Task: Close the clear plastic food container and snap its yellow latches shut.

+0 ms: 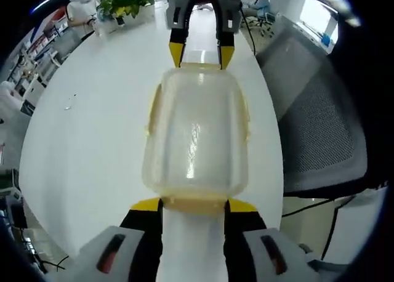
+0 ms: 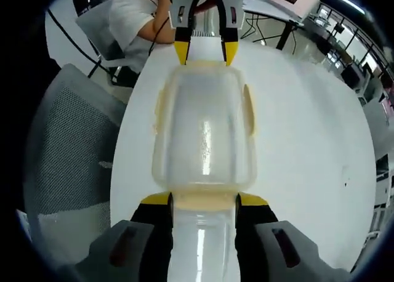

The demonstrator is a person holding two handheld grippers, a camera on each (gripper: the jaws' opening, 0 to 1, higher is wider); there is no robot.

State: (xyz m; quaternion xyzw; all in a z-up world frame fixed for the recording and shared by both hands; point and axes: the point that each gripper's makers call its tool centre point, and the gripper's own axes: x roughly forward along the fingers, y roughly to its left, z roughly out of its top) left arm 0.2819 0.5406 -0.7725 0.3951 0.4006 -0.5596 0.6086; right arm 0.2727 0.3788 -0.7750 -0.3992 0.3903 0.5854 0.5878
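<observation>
the clear plastic food container [image 1: 196,134] sits on the white table [image 1: 92,128] between the two grippers, and its lid looks already down on top. the left gripper [image 1: 194,207] is open wide at the near end latch [image 1: 194,202] and the right gripper [image 2: 203,202] is open wide at the other end latch [image 2: 203,200]. i think the lid part is done, but i cannot tell if the yellow latches are snapped shut, so pressing them down may be what is left.
</observation>
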